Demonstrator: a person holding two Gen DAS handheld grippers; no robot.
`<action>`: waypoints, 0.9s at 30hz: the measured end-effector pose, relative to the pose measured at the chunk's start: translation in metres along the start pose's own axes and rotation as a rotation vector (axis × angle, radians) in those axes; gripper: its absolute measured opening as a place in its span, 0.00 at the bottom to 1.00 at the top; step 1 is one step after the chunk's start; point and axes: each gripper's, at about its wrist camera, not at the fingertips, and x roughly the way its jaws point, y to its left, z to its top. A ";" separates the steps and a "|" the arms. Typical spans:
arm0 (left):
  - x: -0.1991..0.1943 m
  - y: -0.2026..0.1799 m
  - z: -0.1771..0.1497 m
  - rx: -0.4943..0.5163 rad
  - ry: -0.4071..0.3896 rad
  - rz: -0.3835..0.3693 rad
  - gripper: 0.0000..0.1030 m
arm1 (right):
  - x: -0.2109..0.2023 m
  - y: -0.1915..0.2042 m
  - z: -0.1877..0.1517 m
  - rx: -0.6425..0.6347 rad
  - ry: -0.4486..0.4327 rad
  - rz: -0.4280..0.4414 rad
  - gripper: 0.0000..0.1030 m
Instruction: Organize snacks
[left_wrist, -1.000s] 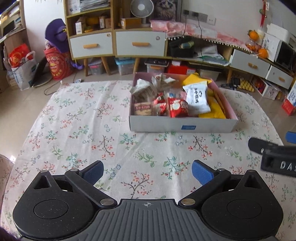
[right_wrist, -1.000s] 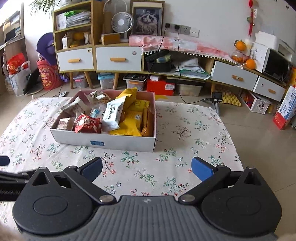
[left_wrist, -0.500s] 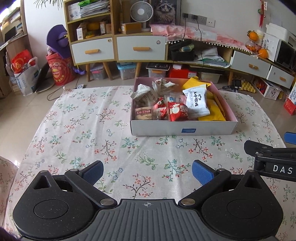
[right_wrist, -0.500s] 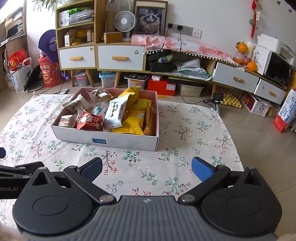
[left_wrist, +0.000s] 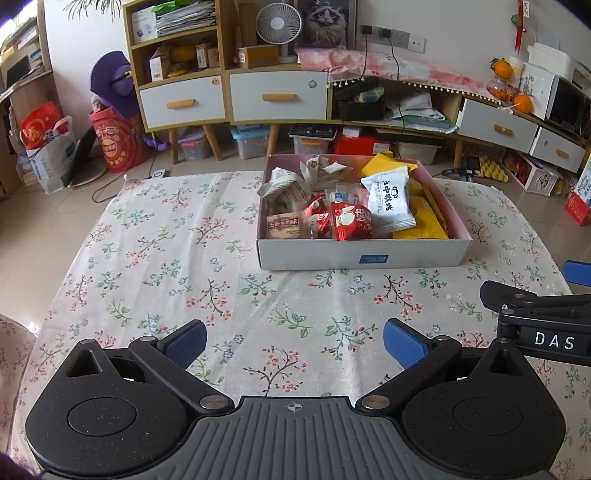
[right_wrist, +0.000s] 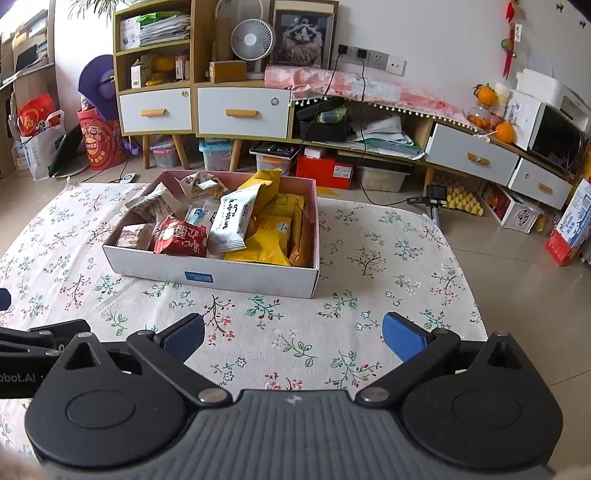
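Observation:
A shallow white cardboard box with a pink inside stands on the floral tablecloth. It holds several snack packs: a red pack, a white pack, yellow packs, a brown pack and crumpled paper-print packs. My left gripper is open and empty, well short of the box. My right gripper is open and empty, also short of the box. Each gripper shows at the other view's edge.
The cloth-covered table ends at the right and far sides, with tiled floor beyond. Behind stand a wooden cabinet with drawers, a fan, storage bins and low shelves with oranges.
Both grippers have lifted and drawn back slightly, so the box sits lower and smaller in view. Both stay open and empty. The snacks have not moved.

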 end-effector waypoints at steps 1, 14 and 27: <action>0.000 0.000 0.000 0.000 0.000 0.000 1.00 | 0.000 0.000 0.000 -0.001 0.000 0.000 1.00; 0.000 0.001 -0.001 0.002 0.002 0.003 1.00 | 0.000 0.002 0.000 -0.006 -0.001 -0.001 1.00; 0.000 0.001 -0.001 0.004 0.005 0.005 1.00 | 0.002 0.001 -0.001 -0.004 0.011 0.000 1.00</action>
